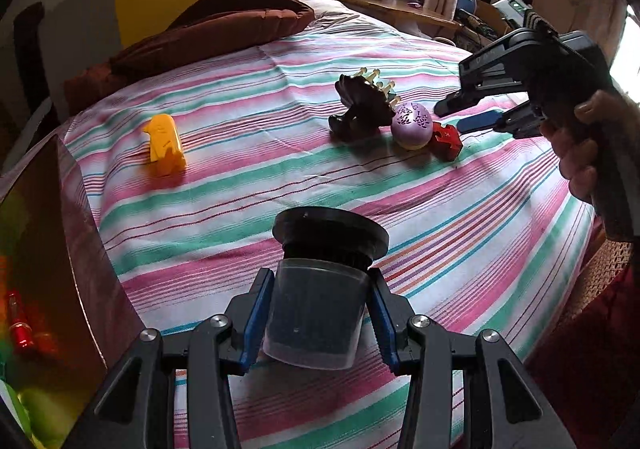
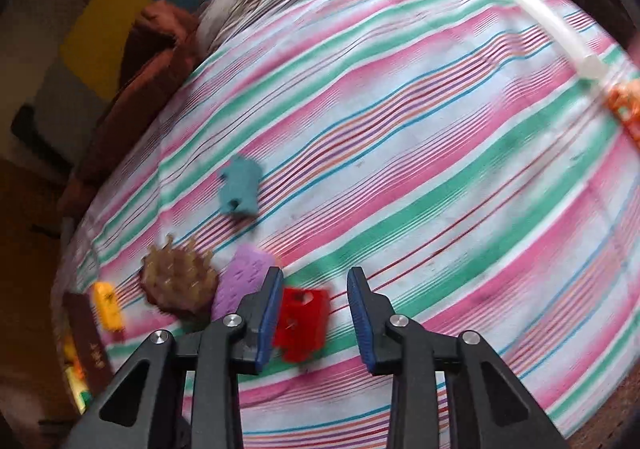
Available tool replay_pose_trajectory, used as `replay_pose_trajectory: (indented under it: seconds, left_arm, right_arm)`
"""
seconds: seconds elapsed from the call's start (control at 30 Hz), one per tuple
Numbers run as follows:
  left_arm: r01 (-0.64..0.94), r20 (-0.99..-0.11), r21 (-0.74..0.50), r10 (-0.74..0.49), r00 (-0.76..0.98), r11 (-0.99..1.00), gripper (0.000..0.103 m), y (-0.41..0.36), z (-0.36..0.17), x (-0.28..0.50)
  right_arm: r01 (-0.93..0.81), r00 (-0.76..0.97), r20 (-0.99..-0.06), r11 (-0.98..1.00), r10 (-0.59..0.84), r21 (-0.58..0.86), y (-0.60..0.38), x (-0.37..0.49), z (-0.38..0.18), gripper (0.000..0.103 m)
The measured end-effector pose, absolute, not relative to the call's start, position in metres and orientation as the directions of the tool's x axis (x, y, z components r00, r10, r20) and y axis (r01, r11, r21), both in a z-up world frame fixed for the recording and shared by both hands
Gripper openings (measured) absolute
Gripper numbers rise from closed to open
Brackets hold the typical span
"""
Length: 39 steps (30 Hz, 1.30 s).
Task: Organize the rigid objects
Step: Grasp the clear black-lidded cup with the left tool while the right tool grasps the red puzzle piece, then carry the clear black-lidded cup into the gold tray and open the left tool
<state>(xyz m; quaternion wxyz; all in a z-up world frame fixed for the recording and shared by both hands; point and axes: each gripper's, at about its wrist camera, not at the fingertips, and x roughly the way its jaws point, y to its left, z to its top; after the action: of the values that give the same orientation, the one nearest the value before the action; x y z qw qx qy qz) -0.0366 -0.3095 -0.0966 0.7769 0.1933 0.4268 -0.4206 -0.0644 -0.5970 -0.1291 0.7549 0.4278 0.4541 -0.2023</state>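
My left gripper (image 1: 320,313) is shut on a clear plastic cup with a black flanged lid (image 1: 320,289), held above the striped bedsheet. My right gripper (image 2: 316,313) is open and hovers just above a red puzzle-shaped block (image 2: 302,323); it also shows in the left wrist view (image 1: 476,115), with the red block (image 1: 446,137) below it. Next to the block lie a purple egg (image 1: 412,123), also seen in the right wrist view (image 2: 244,279), and a brown spiked massage brush (image 1: 362,105) (image 2: 178,277). A yellow block (image 1: 164,143) (image 2: 106,305) and a teal block (image 2: 239,191) lie apart.
A brown box (image 1: 52,249) with coloured items inside stands at the bed's left edge, also in the right wrist view (image 2: 86,337). A brown quilt (image 1: 216,25) lies at the head. A white tube (image 2: 552,33) and an orange item (image 2: 628,109) lie at the far right.
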Motion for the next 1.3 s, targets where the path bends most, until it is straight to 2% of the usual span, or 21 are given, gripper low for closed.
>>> replay_pose_trajectory:
  seconds: [0.1,0.23,0.4,0.5,0.57,0.6,0.8,0.9,0.97,1.2,1.3]
  left_arm:
    - [0.816,-0.825,-0.070,-0.493,0.277,0.574,0.047,-0.309,-0.097,-0.034]
    - [0.801,-0.843,-0.078,-0.468,0.265,0.593,0.044,-0.312,-0.106,-0.028]
    - [0.803,-0.834,-0.064,-0.474,0.283,0.593,0.044,-0.315,-0.107,-0.030]
    - [0.806,-0.827,-0.061,-0.482,0.289,0.589,0.044,-0.317,-0.108,-0.029]
    - [0.807,-0.825,-0.069,-0.488,0.284,0.586,0.043,-0.317,-0.109,-0.028]
    - [0.805,-0.825,-0.078,-0.491,0.279,0.588,0.044,-0.317,-0.109,-0.027]
    - [0.801,-0.830,-0.112,-0.499,0.250,0.588,0.044,-0.318,-0.108,-0.022]
    - [0.804,-0.827,-0.159,-0.522,0.209,0.573,0.057,-0.318,-0.108,-0.020]
    - [0.805,-0.826,-0.164,-0.525,0.204,0.571,0.064,-0.319,-0.107,-0.020]
    - [0.805,-0.831,-0.147,-0.513,0.214,0.574,0.067,-0.323,-0.106,-0.018]
    - [0.805,-0.833,-0.142,-0.508,0.217,0.576,0.067,-0.323,-0.106,-0.015]
  right_arm:
    - [0.691,0.454,-0.888,0.603,0.066,0.398,-0.591,-0.055,-0.134,0.033]
    - [0.665,0.430,-0.901,0.659,0.048,0.353,-0.584,-0.044,-0.135,0.041]
    - [0.613,0.351,-0.935,0.766,-0.044,0.194,-0.563,-0.029,-0.137,0.042]
    - [0.604,0.332,-0.939,0.784,-0.086,0.141,-0.556,-0.028,-0.137,0.040]
    - [0.612,0.327,-0.940,0.780,-0.100,0.130,-0.557,-0.030,-0.137,0.031]
    - [0.615,0.328,-0.939,0.777,-0.098,0.134,-0.559,-0.030,-0.137,0.028]
    - [0.618,0.339,-0.938,0.770,-0.076,0.160,-0.566,-0.033,-0.140,0.028]
    - [0.630,0.360,-0.932,0.746,-0.038,0.213,-0.582,-0.037,-0.139,0.030]
    - [0.634,0.380,-0.925,0.729,-0.006,0.256,-0.589,-0.039,-0.138,0.036]
    - [0.682,0.461,-0.882,0.597,0.098,0.423,-0.618,-0.053,-0.144,0.038]
    - [0.686,0.469,-0.877,0.583,0.105,0.436,-0.623,-0.055,-0.145,0.038]
